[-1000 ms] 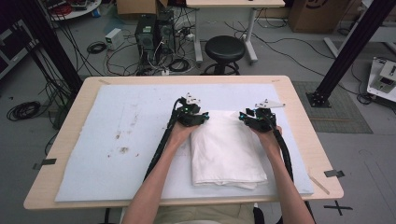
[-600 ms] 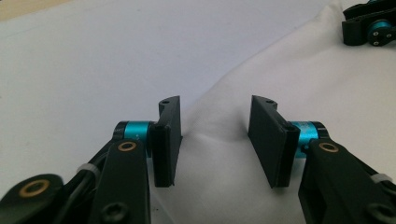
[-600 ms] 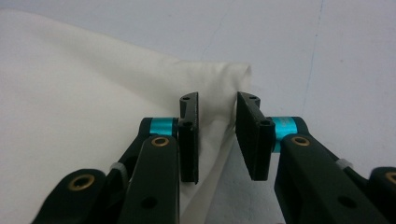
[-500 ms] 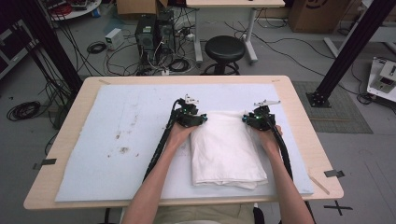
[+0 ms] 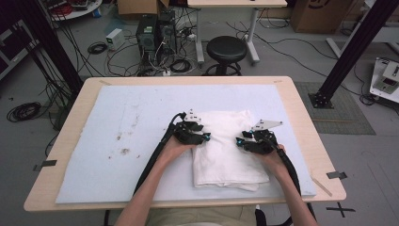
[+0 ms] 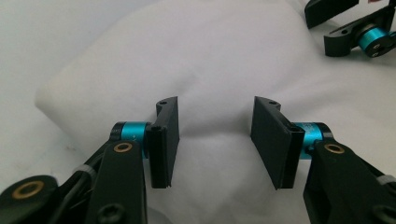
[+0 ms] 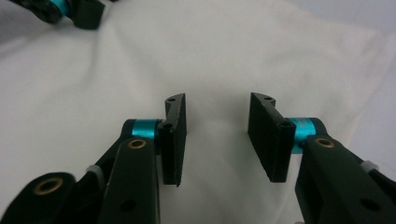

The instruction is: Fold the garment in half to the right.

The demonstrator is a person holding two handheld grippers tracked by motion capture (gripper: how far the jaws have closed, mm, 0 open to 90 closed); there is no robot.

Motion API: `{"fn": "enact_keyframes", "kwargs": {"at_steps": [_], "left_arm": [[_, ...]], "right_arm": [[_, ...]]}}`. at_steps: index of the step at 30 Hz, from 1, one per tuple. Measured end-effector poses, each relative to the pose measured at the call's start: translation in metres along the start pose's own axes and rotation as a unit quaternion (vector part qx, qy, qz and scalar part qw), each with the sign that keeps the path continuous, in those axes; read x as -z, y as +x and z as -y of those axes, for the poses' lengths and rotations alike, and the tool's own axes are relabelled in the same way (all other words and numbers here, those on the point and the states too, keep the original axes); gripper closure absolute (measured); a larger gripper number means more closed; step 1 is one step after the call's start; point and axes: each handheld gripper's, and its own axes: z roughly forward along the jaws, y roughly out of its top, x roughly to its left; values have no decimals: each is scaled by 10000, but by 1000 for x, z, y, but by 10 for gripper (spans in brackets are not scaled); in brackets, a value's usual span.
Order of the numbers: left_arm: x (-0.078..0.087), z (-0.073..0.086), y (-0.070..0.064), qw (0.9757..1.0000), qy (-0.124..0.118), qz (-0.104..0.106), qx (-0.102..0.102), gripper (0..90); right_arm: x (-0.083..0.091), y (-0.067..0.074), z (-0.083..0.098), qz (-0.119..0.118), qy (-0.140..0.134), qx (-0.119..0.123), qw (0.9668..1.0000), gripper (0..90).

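White folded cotton cloth (image 5: 228, 146) lying on pale blue foam mat (image 5: 103, 141), right of centre.

Left gripper (image 6: 215, 135) hovering over cloth's left edge, jaws apart, just been opening, gripping nothing; risk: pads catching top layer alone, fold peeling open.

Right gripper (image 7: 217, 135) over right edge, jaws likewise just been opening, empty; risk: uneven pull skewing stack.

Both forearms reaching in, grippers pointing inward.

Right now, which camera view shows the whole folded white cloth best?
The high view: the folded white cloth lies there complete on the pale mat, all edges visible. The left gripper view shows one rounded folded edge of it; the right gripper view shows its flat surface close up, without its outline.
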Motion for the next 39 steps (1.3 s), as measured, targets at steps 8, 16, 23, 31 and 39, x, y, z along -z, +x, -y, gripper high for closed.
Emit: {"fn": "enact_keyframes", "kwargs": {"at_steps": [8, 16, 23, 31, 39], "left_arm": [[2, 2, -5, 9997, -42, -80, -206, 473], [35, 2, -10, 9984, -431, -142, -327, 345], [80, 19, 2, 9964, -608, -554, -221, 307], [127, 54, 21, 9921, -782, -979, 23, 288], [170, 90, 34, 9856, -1094, -1263, 269, 288]], "right_arm": [[4, 0, 10, 115, -161, -128, 9997, 533], [21, 0, 11, 67, -491, -310, 9983, 262], [39, -2, 15, 231, -758, -377, 9961, 227], [55, -9, 23, 316, -887, -509, 9943, 221], [67, -10, 30, 436, -1027, -552, 9922, 221]]}}
